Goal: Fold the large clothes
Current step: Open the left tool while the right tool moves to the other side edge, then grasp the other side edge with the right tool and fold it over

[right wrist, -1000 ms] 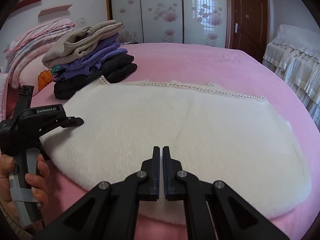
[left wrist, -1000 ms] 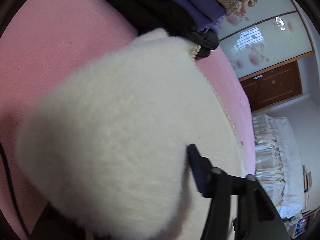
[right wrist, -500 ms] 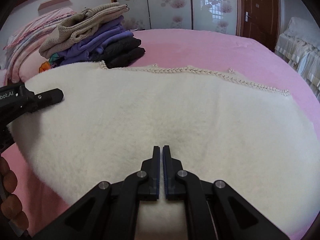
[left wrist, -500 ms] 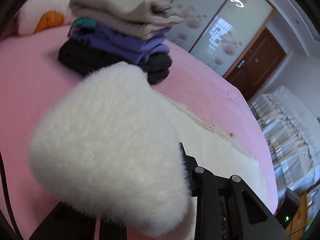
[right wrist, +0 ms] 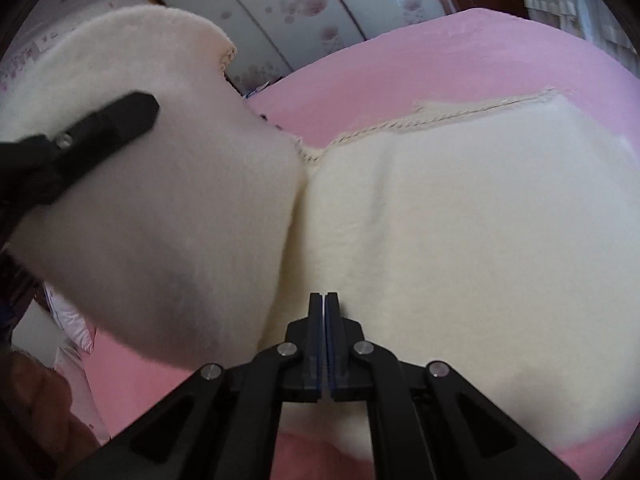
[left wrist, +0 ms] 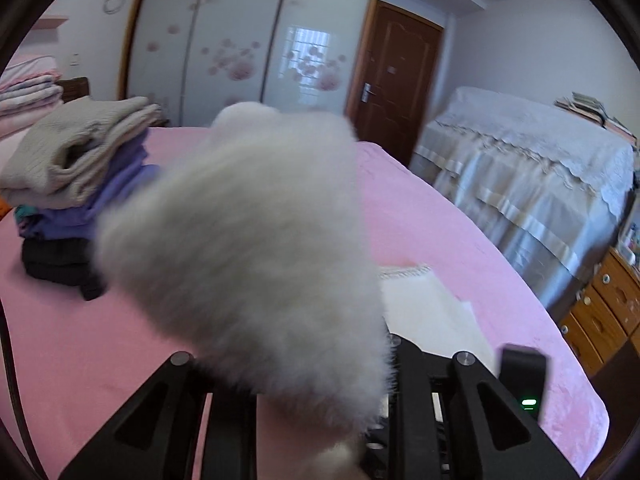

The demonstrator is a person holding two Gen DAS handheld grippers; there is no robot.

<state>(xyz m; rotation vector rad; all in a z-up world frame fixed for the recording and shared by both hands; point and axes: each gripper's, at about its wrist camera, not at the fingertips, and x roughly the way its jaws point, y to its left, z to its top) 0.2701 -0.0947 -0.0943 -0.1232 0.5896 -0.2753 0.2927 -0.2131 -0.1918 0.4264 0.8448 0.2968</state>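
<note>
A large fluffy white garment (right wrist: 460, 208) lies on the pink bed (right wrist: 420, 52). My left gripper (left wrist: 320, 368) is shut on the garment's left end (left wrist: 256, 248) and holds it lifted, draped over the fingers. In the right wrist view the left gripper's finger (right wrist: 108, 124) shows at the left against the raised flap (right wrist: 168, 208), which bends over toward the flat part. My right gripper (right wrist: 324, 320) is shut, its tips pressed down on the garment near the fold line. A braided trim (right wrist: 440, 120) runs along the far edge.
A stack of folded clothes (left wrist: 76, 184), beige on purple on black, sits on the bed at the left. A second bed with a white lace cover (left wrist: 532, 176) and a wooden drawer unit (left wrist: 600, 316) stand to the right. A brown door (left wrist: 396, 84) is behind.
My left gripper has lifted the garment's left end higher and carried it to the right over the flat part. My right gripper has moved forward and down onto the garment.
</note>
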